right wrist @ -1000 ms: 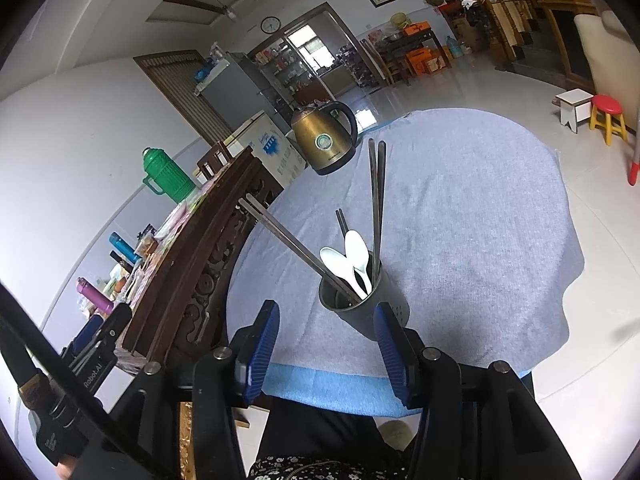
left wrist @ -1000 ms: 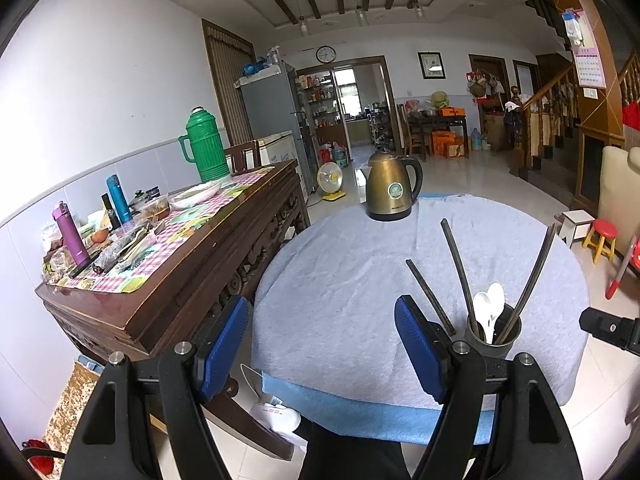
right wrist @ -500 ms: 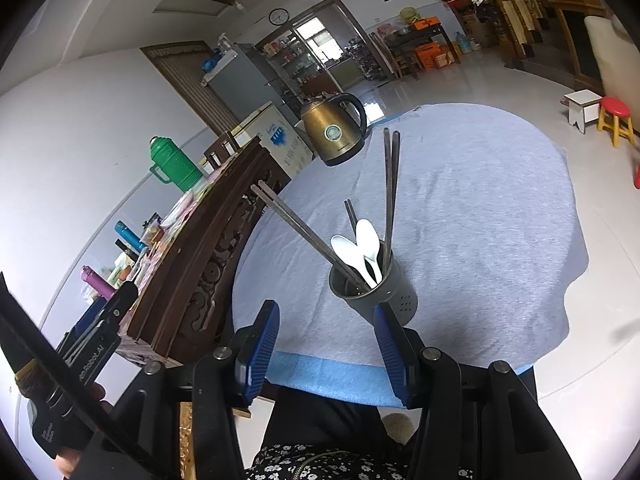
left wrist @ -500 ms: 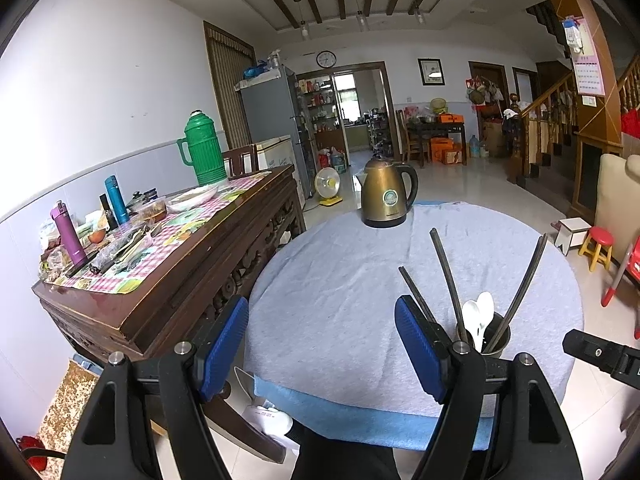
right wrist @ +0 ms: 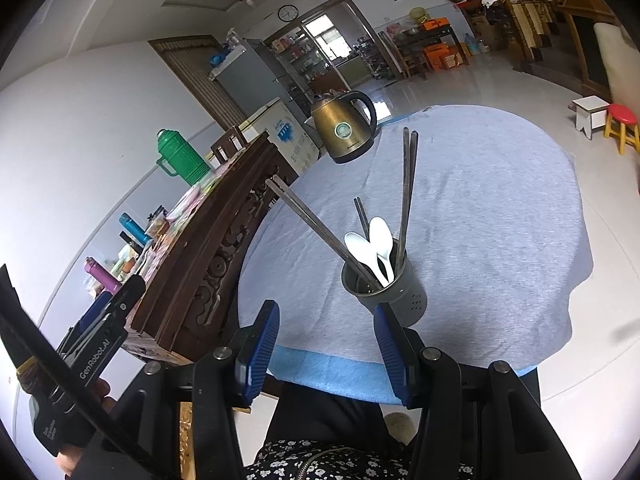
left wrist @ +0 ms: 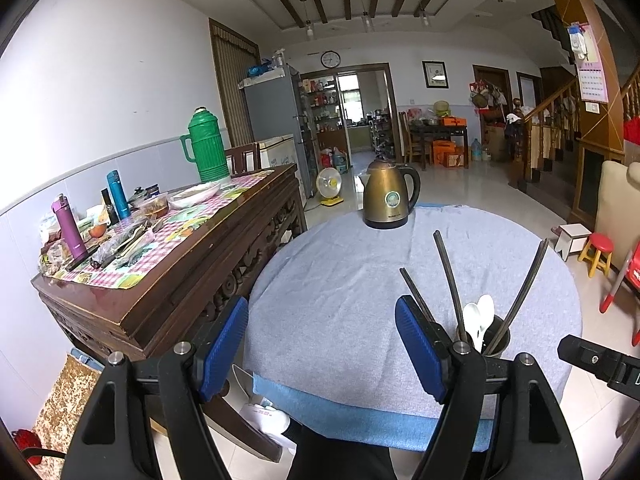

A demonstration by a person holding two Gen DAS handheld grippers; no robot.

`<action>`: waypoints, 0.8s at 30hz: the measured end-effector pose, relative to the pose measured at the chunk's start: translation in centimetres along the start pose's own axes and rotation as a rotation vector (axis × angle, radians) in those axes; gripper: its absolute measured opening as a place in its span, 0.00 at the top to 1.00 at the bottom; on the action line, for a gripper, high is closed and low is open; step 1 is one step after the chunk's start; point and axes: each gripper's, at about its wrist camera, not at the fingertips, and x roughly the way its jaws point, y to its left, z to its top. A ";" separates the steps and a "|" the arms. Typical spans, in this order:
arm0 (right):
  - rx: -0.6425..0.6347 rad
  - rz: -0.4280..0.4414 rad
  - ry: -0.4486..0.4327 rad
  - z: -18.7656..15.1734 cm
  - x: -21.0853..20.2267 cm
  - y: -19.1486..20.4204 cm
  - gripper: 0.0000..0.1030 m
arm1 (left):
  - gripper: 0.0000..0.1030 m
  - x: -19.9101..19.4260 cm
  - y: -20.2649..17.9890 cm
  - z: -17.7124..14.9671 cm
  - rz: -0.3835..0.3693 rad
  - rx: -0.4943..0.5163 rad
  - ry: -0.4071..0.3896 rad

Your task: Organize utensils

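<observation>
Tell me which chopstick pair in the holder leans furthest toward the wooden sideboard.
The long pair angled steeply left over the holder rim; the other long pair stands nearly upright, and the short pair sits behind the spoons.

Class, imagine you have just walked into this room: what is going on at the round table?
A person holds a gripper in each hand above the near edge of the table. Both the left gripper and the right gripper are open and hold nothing. The utensil holder stands upright on the grey cloth with chopsticks and white spoons in it. A kettle sits at the far side.
</observation>
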 end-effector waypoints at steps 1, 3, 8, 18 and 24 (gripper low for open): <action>-0.001 0.000 0.000 0.0 0.0 0.0 0.49 | 0.26 0.0 0.0 0.0 0.000 -0.001 0.000; -0.002 0.002 0.000 0.1 -0.1 0.1 0.49 | 0.25 0.0 0.0 0.0 0.000 -0.001 -0.001; -0.006 0.004 -0.005 0.1 -0.3 0.2 0.49 | 0.25 -0.3 -0.1 0.1 0.002 -0.002 -0.008; -0.006 0.009 -0.004 0.2 -0.5 0.2 0.49 | 0.25 -0.6 -0.4 0.2 0.005 -0.008 -0.012; -0.002 0.013 -0.002 0.2 -0.4 0.4 0.49 | 0.24 -0.6 -0.5 0.3 0.006 -0.007 -0.013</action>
